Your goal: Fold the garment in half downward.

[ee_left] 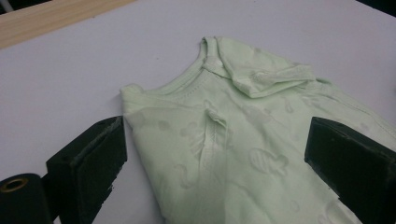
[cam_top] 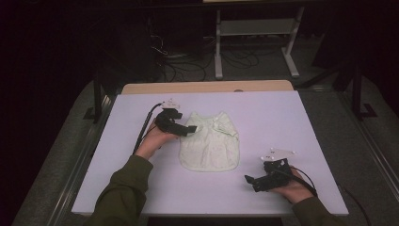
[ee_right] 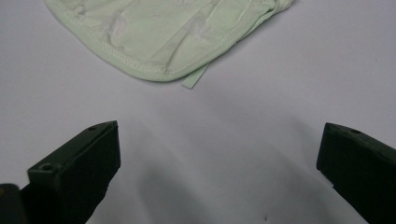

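Observation:
A small pale green baby garment [cam_top: 210, 140] lies folded on the white table [cam_top: 282, 122], sleeves tucked in over its body. My left gripper [cam_top: 190, 129] is at its upper left edge, open, with the jaws straddling the folded shoulder and sleeve [ee_left: 212, 140] and nothing pinched. My right gripper [cam_top: 250, 181] rests open on the table to the lower right of the garment, apart from it. The garment's rounded hem [ee_right: 154, 70] lies beyond its jaws, with a small tag [ee_right: 195, 77] sticking out.
The table's far wooden edge [cam_top: 207, 86] shows behind the white surface. Beyond it stand a white metal stand [cam_top: 256, 37] and cables [cam_top: 183, 66] on a dark floor. Bare white surface lies on both sides of the garment.

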`<state>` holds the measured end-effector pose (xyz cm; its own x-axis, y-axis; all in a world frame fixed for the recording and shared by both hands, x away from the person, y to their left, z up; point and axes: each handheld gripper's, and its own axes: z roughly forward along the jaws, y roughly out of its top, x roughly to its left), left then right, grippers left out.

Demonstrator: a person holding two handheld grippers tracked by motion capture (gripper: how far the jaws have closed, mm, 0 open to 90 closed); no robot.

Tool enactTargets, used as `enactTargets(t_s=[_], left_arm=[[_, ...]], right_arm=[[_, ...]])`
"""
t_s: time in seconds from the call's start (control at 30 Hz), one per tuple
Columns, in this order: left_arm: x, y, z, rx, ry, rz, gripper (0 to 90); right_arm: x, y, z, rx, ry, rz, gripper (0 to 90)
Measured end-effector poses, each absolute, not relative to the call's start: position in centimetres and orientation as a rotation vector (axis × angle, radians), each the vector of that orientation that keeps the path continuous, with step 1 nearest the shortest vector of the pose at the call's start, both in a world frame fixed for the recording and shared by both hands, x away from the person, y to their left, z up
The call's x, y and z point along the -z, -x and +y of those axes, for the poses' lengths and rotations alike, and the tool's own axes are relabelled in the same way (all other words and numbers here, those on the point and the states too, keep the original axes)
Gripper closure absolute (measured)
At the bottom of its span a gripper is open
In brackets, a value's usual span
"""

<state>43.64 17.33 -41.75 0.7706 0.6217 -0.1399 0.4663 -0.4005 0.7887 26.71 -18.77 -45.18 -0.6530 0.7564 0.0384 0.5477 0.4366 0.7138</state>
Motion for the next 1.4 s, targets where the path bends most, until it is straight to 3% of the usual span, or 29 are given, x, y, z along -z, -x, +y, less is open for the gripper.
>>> enactTargets(t_s=[0.4,0.87,1.4], left_arm=[[42.1,-45.2,17.0,-0.232,-2.076,0.826,17.3],[42.5,-47.6,16.4,-0.262,-2.069,0.85,39.8],[43.4,-50.5,16.1,-0.287,-2.084,0.906,53.8]], right_arm=[[45.2,-26.7,-18.8,-1.037,-1.127,2.406,0.0],[45.2,-26.7,-18.8,-1.042,-1.132,2.408,0.0],[45.2,-26.7,-19.0,-1.047,-1.13,2.406,0.0]])
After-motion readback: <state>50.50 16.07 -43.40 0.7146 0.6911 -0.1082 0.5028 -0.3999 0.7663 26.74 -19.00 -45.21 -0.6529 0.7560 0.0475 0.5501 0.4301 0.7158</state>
